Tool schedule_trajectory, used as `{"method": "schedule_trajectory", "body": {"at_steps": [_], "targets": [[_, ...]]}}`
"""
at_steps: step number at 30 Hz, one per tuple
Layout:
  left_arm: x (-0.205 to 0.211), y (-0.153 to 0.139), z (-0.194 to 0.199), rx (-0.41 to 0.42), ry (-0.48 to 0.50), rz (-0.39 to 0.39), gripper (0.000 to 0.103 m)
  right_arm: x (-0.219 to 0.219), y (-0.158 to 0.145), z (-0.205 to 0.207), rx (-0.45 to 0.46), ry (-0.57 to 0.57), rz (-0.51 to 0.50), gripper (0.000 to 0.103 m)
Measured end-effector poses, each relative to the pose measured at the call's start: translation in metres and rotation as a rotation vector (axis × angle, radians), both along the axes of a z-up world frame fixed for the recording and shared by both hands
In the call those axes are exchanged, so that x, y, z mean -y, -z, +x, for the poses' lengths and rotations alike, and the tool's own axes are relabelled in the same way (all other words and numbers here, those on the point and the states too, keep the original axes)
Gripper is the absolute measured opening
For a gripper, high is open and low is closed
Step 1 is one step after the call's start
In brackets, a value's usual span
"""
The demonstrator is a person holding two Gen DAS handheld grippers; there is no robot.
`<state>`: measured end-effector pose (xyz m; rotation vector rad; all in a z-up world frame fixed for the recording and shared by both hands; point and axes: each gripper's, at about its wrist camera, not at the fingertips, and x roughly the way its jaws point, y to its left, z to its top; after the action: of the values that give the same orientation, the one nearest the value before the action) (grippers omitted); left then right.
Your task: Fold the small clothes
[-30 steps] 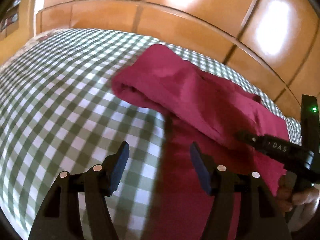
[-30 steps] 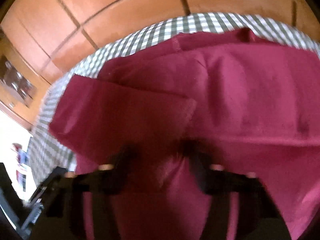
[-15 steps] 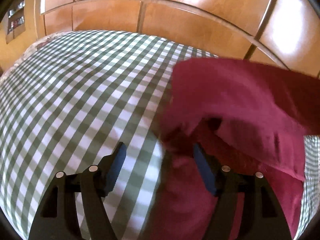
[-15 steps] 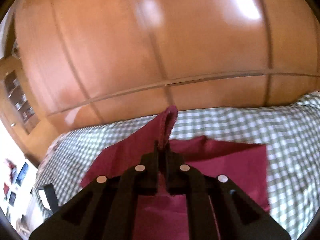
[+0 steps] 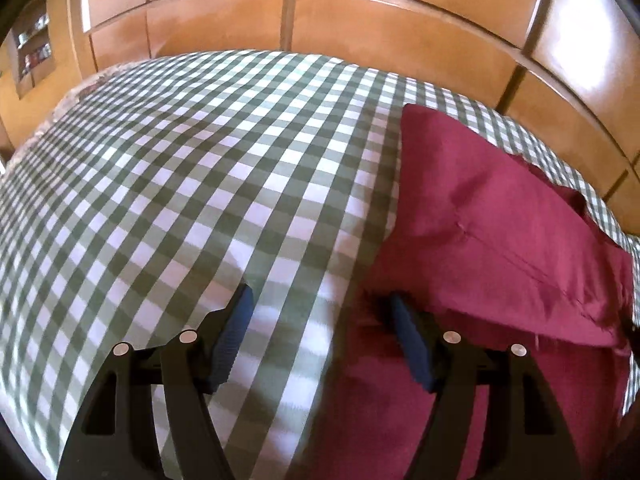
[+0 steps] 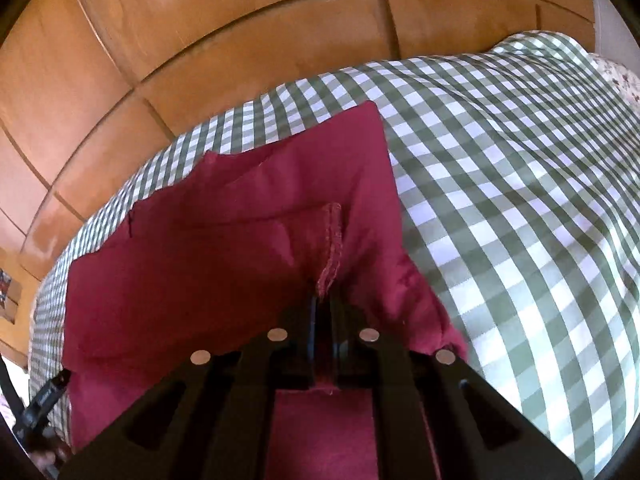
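Observation:
A dark red garment (image 5: pixel 492 232) lies on a green-and-white checked cloth (image 5: pixel 192 184), partly folded over itself. My left gripper (image 5: pixel 320 320) hovers open at its left edge: the right finger stands over the red fabric, the left finger over the checks, and nothing is pinched. In the right wrist view the same red garment (image 6: pixel 224 248) spreads ahead, and my right gripper (image 6: pixel 323 300) is shut on a stitched hem of it. The hem (image 6: pixel 332 240) rises from between the jaws.
Glossy wooden panels (image 5: pixel 360 12) run behind the checked surface in both views. A flowered fabric (image 6: pixel 616 76) shows at the far right edge. The tip of the other gripper (image 6: pixel 44 400) peeks in at the lower left of the right wrist view.
My right gripper has swung sideways with the hem pinched, drawing the red fabric over itself. In the left wrist view the garment now lies further right; the other gripper has left that view.

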<state>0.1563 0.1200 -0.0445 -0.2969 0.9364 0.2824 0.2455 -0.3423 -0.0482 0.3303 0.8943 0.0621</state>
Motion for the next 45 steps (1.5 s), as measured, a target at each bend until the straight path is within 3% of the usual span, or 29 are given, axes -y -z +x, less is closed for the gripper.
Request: {"method": "schedule_trajectory", "body": {"at_steps": [2, 4, 7, 10, 13, 17, 19, 23, 26, 30, 32, 35, 41, 45], "targets": [[0.003, -0.015, -0.011, 0.057, 0.014, 0.005, 0.068, 0.0, -0.009, -0.005, 0.003, -0.002, -0.029, 0.017], [0.01, -0.036, -0.02, 0.146, 0.047, 0.024, 0.068, 0.001, -0.026, -0.015, 0.043, 0.018, -0.064, 0.046], [0.024, -0.056, -0.016, 0.225, 0.116, 0.032, 0.069, -0.007, -0.05, -0.024, 0.123, -0.002, -0.07, 0.051], [0.048, -0.062, 0.007, 0.233, 0.204, 0.018, 0.07, -0.031, -0.057, -0.025, 0.152, -0.078, -0.094, 0.059], [0.071, -0.059, 0.031, 0.228, 0.284, 0.018, 0.07, -0.051, -0.046, -0.017, 0.13, -0.137, -0.125, 0.062], [0.087, -0.048, 0.072, 0.195, 0.324, 0.026, 0.07, -0.056, -0.023, 0.008, 0.067, -0.136, -0.124, 0.062], [0.086, -0.042, 0.088, 0.179, 0.311, 0.027, 0.07, -0.055, -0.009, 0.019, 0.046, -0.13, -0.133, 0.065], [0.064, -0.001, 0.117, 0.07, 0.246, -0.015, 0.071, -0.061, 0.01, 0.021, 0.089, -0.154, -0.144, 0.082], [0.056, 0.011, 0.112, 0.113, 0.241, -0.029, 0.074, -0.071, 0.018, 0.02, 0.102, -0.178, -0.201, 0.09], [0.059, 0.008, 0.106, 0.104, 0.224, 0.0, 0.074, -0.07, 0.02, 0.022, 0.108, -0.184, -0.185, 0.092], [0.061, -0.001, 0.09, 0.096, 0.188, 0.031, 0.074, -0.07, 0.02, 0.021, 0.108, -0.184, -0.185, 0.092], [0.062, -0.011, 0.051, 0.144, 0.186, -0.005, 0.081, -0.07, 0.019, 0.02, 0.11, -0.187, -0.183, 0.094], [0.07, 0.014, 0.039, 0.082, 0.225, 0.019, 0.084, -0.074, 0.019, 0.021, 0.105, -0.204, -0.191, 0.099], [0.085, 0.005, 0.038, 0.055, 0.228, 0.13, 0.084, -0.077, 0.013, 0.019, 0.078, -0.194, -0.223, 0.099]]}}
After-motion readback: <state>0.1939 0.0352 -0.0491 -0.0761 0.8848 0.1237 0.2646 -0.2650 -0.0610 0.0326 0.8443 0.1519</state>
